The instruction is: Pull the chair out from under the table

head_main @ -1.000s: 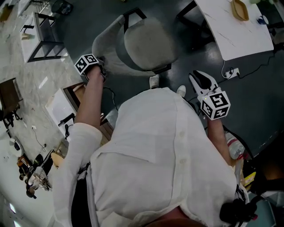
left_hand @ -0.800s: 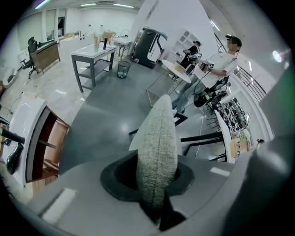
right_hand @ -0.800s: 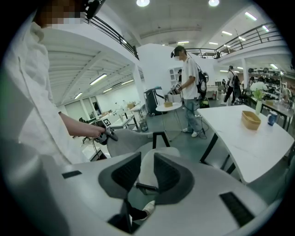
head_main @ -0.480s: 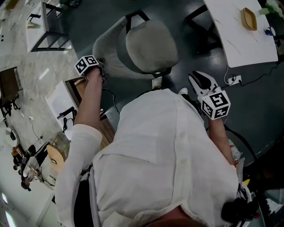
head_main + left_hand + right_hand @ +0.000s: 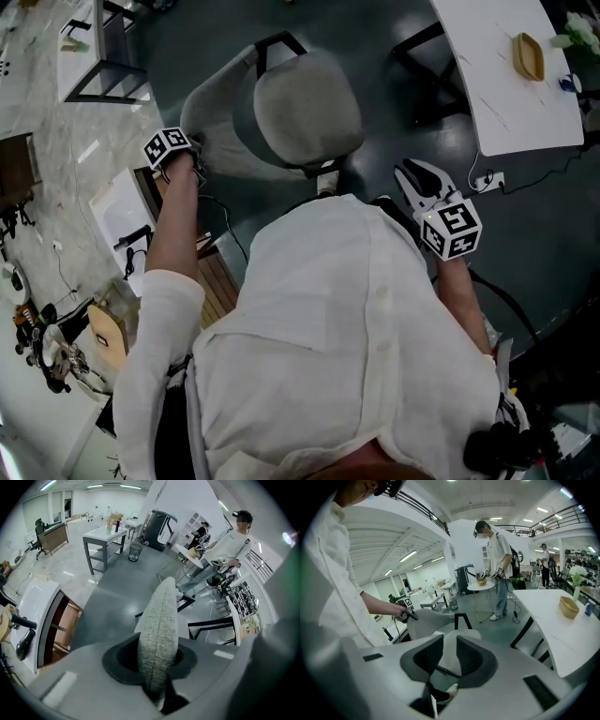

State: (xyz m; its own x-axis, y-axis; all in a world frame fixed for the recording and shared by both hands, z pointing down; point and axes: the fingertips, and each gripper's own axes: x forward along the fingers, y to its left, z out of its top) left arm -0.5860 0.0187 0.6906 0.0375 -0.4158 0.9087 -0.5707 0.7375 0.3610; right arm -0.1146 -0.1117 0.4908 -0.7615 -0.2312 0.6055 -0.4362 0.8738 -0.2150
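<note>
The grey upholstered chair (image 5: 305,112) stands on the dark floor, clear of the white table (image 5: 497,94) at the upper right. My left gripper (image 5: 192,157) is shut on the edge of the chair's curved backrest (image 5: 211,112). In the left gripper view, the grey fabric of the backrest (image 5: 158,634) is pinched between the jaws of the left gripper (image 5: 157,660). My right gripper (image 5: 419,180) hangs right of the chair, open and holding nothing. In the right gripper view, the chair (image 5: 426,623) shows through the gap of the right gripper (image 5: 449,656).
A wooden bowl (image 5: 528,54) sits on the white table. A power strip (image 5: 489,180) and cables lie on the floor at the right. A white cabinet with wooden shelves (image 5: 122,220) stands at the left, close behind the left arm. A black-framed bench (image 5: 103,47) stands upper left. Other people stand farther off.
The left gripper and the chair it holds have shifted leftward, widening the gap between the chair and the white table. The right gripper has barely moved.
</note>
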